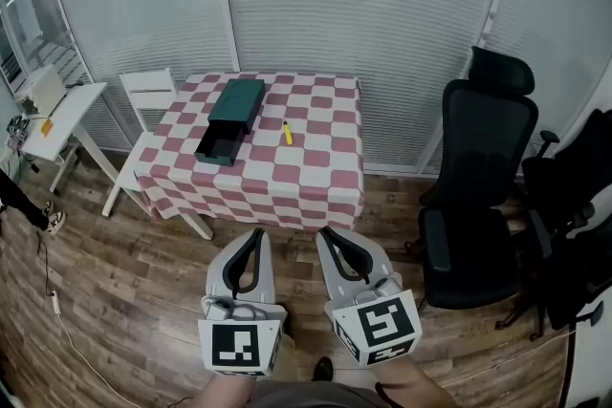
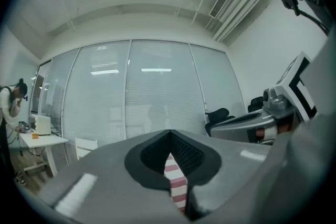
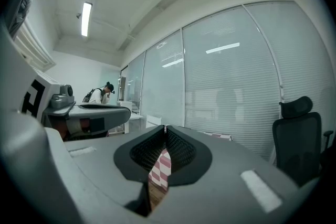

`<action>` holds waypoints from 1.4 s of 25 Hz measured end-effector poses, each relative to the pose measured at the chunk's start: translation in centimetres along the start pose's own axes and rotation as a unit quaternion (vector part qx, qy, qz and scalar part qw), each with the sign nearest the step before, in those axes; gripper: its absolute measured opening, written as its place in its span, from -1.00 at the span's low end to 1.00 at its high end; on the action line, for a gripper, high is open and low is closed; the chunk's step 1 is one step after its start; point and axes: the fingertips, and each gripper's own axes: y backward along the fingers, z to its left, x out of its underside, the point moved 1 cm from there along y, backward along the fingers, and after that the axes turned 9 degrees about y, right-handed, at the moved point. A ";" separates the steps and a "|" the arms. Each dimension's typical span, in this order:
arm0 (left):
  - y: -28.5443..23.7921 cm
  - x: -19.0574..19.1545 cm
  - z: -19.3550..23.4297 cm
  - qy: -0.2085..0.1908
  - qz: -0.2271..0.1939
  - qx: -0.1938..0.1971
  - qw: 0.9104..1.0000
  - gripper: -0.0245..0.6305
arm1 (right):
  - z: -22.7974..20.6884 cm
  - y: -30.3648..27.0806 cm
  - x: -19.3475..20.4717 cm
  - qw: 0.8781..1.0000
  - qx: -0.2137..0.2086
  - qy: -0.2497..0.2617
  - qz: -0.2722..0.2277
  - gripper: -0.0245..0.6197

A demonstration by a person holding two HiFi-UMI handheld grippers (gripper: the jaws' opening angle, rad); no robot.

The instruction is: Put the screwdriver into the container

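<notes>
A small yellow screwdriver point(image 1: 287, 133) lies on the red-and-white checked table point(image 1: 316, 177), right of a dark green container point(image 1: 237, 102). The container's drawer point(image 1: 218, 148) is pulled out toward me. Both grippers hang low over the wooden floor, well short of the table. My left gripper point(image 1: 255, 234) is shut and holds nothing; its jaws meet at the tip in the left gripper view point(image 2: 170, 135). My right gripper point(image 1: 326, 232) beside it is also shut and empty, its jaws touching in the right gripper view point(image 3: 165, 129). A strip of the checked cloth shows through each pair of jaws.
A white folding chair point(image 1: 148, 91) stands at the table's far left corner, with a white side table point(image 1: 57, 110) beyond it. Two black office chairs point(image 1: 478, 196) stand to the right. A glass wall with blinds runs behind. A person point(image 2: 10, 102) stands at the far left.
</notes>
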 end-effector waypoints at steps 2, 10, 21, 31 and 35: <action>-1.6 0.5 1.3 0.004 0.001 0.001 1.000 -0.93 | -0.5 -2.0 0.5 1.000 0.004 -0.003 0.008 -0.81; -9.6 -0.3 8.1 0.010 -0.017 0.028 0.999 -0.93 | -3.1 -12.3 -0.2 0.999 0.025 -0.015 0.024 -0.82; -15.9 -0.4 13.5 0.019 -0.021 0.050 0.998 -0.93 | -5.4 -19.9 -1.4 0.997 0.060 0.009 0.039 -0.83; -22.1 2.3 14.5 0.009 0.012 0.055 0.998 -0.93 | -9.8 -24.8 0.8 0.996 0.067 -0.005 0.051 -0.82; -26.2 2.8 14.8 0.008 0.022 0.047 0.999 -0.93 | -12.6 -27.9 2.2 0.997 0.058 -0.020 0.056 -0.82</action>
